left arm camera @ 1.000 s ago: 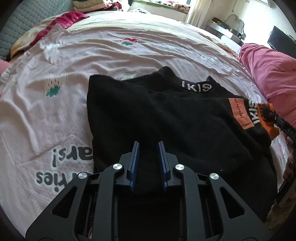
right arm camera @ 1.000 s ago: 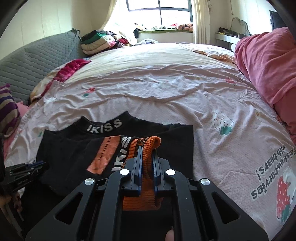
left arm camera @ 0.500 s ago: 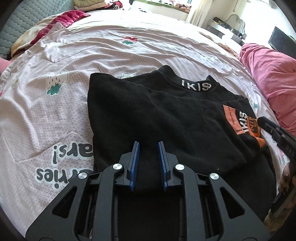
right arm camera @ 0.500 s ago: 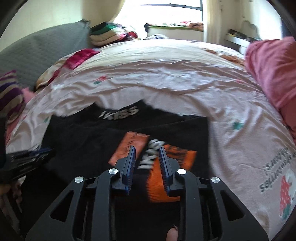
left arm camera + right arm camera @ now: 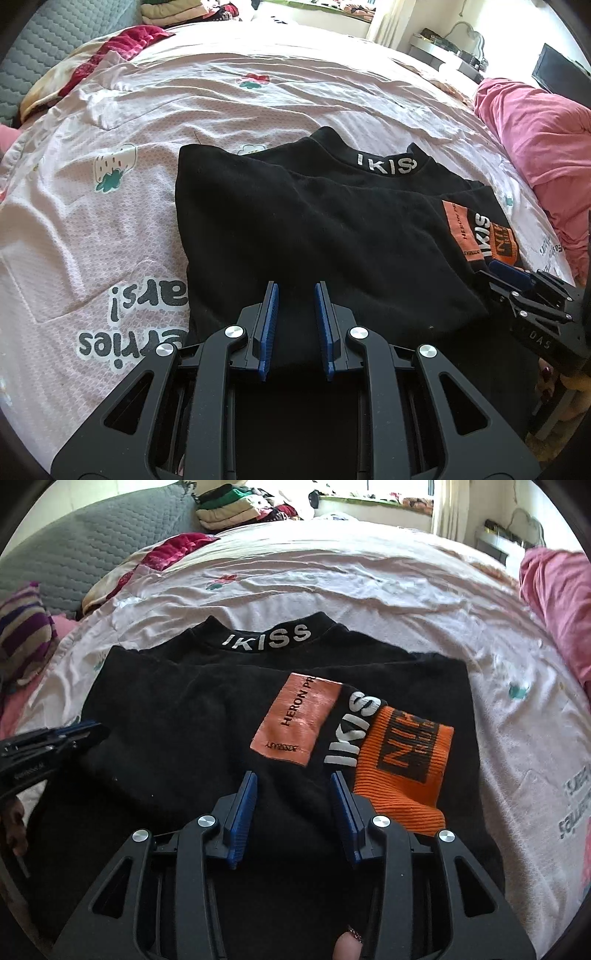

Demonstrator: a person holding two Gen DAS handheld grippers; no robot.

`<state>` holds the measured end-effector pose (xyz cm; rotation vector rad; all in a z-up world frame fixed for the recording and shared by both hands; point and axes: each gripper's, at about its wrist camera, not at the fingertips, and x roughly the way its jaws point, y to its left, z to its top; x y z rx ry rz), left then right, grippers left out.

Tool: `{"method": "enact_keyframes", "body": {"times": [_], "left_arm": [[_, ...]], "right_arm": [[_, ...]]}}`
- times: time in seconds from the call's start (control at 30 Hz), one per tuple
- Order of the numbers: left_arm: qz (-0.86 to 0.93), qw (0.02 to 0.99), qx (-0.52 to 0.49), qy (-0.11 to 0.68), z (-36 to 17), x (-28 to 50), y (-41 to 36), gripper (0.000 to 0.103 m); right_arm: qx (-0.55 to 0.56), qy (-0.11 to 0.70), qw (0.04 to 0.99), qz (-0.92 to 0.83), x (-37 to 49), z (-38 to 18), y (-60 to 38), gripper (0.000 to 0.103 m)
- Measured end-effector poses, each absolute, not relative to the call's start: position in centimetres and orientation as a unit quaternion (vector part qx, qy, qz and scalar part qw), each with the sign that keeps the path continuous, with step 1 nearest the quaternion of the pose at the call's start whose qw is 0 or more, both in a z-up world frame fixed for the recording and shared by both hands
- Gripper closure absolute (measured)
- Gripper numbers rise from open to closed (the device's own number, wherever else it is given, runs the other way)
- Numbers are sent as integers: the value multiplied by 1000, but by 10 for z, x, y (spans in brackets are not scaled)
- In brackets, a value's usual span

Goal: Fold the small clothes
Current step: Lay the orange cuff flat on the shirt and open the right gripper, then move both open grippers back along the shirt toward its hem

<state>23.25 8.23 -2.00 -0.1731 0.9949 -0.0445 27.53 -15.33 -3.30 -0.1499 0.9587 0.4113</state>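
A black top (image 5: 325,236) with a white IKISS collar (image 5: 267,638) lies on the bed, a sleeve folded across its front. The sleeve's orange cuff (image 5: 402,760) and a salmon patch (image 5: 299,720) lie on the right side. My left gripper (image 5: 295,291) hovers over the near left part of the top, jaws a little apart and empty. My right gripper (image 5: 293,779) is open and empty just short of the cuff; it also shows at the right of the left wrist view (image 5: 517,280).
The bed has a pink strawberry-print sheet (image 5: 110,206). A pink quilt (image 5: 535,133) lies at the right, a grey headboard cushion (image 5: 85,550) and a striped pillow (image 5: 22,635) at the left, and stacked clothes (image 5: 232,506) at the far end.
My right gripper has opened and let go of the orange cuff, which now lies flat on the top. It has drawn back a little. The left gripper has hardly moved.
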Motion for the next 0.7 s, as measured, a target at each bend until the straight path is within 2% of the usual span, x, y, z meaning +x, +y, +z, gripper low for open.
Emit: {"method": "enact_keyframes", "body": {"times": [0.27,0.57,0.7], "left_arm": [[-21,875,-80,477,-20,232,81,89],[-26,875,-83,476,-15,230,80,86],[-31,875,-85,476,-12,228,79,82]], "right_arm": [[-46,454,866,203,275,-29,-161,61],[-41,437,875,204,266,-12,-168,54],[-31,436,876,204,264,-9,-171,38]]}}
